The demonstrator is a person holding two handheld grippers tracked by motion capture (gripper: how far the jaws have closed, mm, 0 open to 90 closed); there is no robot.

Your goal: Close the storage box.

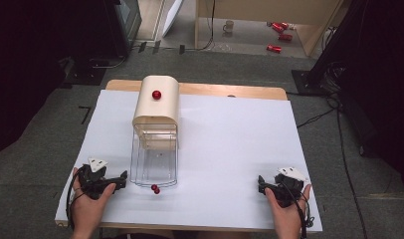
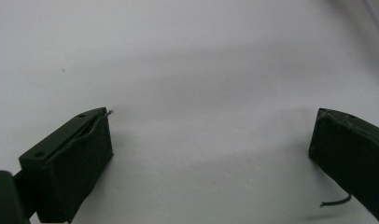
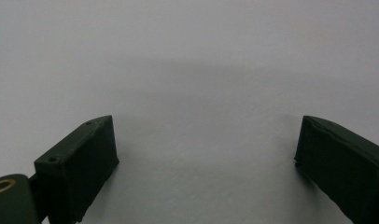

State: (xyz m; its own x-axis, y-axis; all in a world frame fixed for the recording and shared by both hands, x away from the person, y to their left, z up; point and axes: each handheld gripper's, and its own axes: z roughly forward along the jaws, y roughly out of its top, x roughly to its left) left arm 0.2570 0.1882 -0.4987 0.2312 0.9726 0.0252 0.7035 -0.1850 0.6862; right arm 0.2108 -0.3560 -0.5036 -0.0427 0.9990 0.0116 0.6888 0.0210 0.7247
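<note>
Both grippers rest on the white table (image 1: 230,149), jaws wide w/ nothing between. L gripper (image 1: 124,179) sits just beside the clear box (image 1: 154,159), prob. staged to reach it. R gripper (image 1: 260,183) waits well apart.
</note>
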